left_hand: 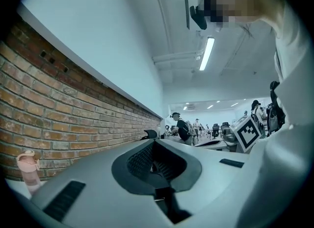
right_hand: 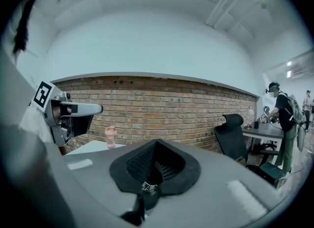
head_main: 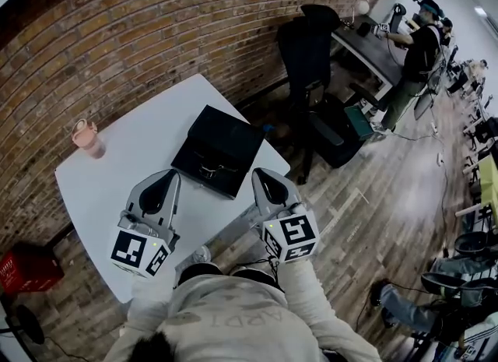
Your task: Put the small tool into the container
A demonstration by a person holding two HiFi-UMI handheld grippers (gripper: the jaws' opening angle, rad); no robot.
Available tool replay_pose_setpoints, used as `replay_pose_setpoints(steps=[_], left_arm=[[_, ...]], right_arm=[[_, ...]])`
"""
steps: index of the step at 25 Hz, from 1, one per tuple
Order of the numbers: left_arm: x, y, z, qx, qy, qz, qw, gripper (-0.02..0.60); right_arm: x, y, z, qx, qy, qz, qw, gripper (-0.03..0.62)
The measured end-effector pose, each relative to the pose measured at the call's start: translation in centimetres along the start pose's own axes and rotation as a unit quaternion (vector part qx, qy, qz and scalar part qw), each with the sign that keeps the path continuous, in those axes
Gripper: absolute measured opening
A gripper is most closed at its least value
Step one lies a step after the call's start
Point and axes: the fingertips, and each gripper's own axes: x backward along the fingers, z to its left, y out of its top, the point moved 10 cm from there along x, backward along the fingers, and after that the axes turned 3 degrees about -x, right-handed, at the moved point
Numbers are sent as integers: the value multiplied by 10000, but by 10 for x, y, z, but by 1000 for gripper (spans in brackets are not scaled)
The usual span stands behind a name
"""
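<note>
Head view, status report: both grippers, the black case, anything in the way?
Left gripper shut, right gripper shut, nothing clearly held. Black case closed on white table; small tool not in sight. Pink bottle apart at table's corner, nothing blocking.

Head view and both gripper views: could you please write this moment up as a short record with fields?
Surface: white table beside a brick wall
Container: black case flat on the table, looks closed
Small tool: not identifiable; a metal bit on the case may be a latch
Other item: pink bottle at the table's left corner
Left gripper: jaws together, empty, above the table
Right gripper: jaws together, by the table's right edge
Background: black office chair; person at a far desk
</note>
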Motion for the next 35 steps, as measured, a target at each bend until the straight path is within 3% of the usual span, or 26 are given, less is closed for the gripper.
replay_pose_setpoints(steps=[16,35], left_arm=[[-2,11,-33,-131,-116,-173,9997,5],[-2,13,-45,-144,-158,-193,9996,5]], right_arm=[[58,36,-5,-225,-253,-799,9962,11],[76,42,-7,-215,-303,-935,9949,11]])
